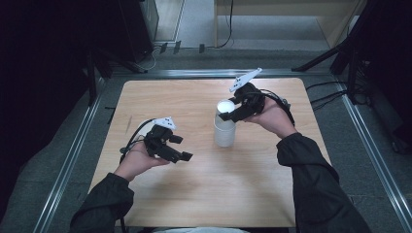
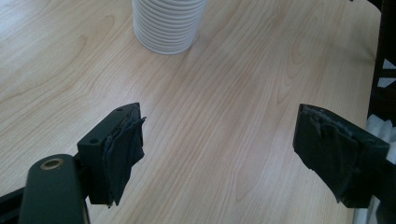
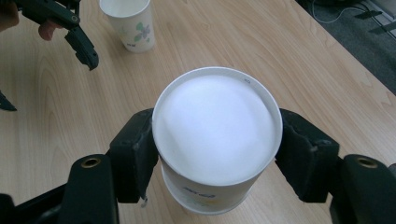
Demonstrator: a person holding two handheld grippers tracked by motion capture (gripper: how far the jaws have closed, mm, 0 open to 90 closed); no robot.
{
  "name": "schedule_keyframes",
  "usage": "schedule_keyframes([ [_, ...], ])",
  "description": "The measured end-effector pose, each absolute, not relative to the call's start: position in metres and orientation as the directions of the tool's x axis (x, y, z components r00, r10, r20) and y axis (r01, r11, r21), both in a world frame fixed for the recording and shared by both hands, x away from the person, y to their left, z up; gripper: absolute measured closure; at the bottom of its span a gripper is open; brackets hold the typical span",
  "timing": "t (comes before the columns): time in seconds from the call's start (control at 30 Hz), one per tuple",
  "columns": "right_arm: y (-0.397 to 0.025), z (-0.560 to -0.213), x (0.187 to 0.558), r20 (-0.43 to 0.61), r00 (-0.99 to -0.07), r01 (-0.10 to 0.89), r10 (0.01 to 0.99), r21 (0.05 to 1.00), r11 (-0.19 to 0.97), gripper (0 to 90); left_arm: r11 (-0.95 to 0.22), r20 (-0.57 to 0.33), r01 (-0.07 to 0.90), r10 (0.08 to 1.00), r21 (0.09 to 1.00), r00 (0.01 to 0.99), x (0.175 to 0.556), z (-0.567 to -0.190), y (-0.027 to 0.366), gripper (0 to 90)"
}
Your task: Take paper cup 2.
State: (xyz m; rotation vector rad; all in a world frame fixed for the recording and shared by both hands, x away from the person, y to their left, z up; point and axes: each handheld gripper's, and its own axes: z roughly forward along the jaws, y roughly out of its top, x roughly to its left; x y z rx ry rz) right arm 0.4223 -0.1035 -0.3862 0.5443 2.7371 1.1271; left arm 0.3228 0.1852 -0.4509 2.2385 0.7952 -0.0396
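Desk [image 1: 204,194] is bare wood around the work. A lone paper cup [image 3: 128,22] with a leaf print stands upright well beyond the right gripper's fingers, next to the left gripper [image 3: 70,28] as seen in the right gripper view. Nothing stands between either gripper and the cup stack [image 1: 225,130].

Right gripper [image 1: 232,112]: fingers [image 3: 135,154] closed on the top cup [image 3: 217,135], one on each side just under the rim and both touching the wall. The cup sits upright and open end up, nested in the stack, with the next cup's rim showing just below it.

Left gripper [image 1: 180,148]: fingers [image 2: 119,149] spread wide, nothing between them, hovering over bare desk. The stack's ribbed base [image 2: 166,25] stands ahead of them, slightly toward the left finger, well apart.

Hard to read: the stack's top is cut off in the left gripper view, its lower part is hidden by the top cup in the right gripper view, and I can't count the cups. The print on the held cup's wall is too small to make out.
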Motion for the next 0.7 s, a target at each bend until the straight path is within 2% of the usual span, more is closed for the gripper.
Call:
schedule_keyframes([
  [0.2,-0.104,-0.379,0.422,0.028,-0.923,0.291,0.384,0.702,0.650,34.9,-0.526,-0.284,0.562,0.519,0.639,0.807,0.324,-0.451,0.186,16.1],
  [0.7,-0.110,-0.349,0.420,0.055,-0.914,0.318,0.402,0.714,0.624,35.4,-0.521,-0.276,0.530,0.488,0.669,0.828,0.324,-0.449,0.184,16.1],
])
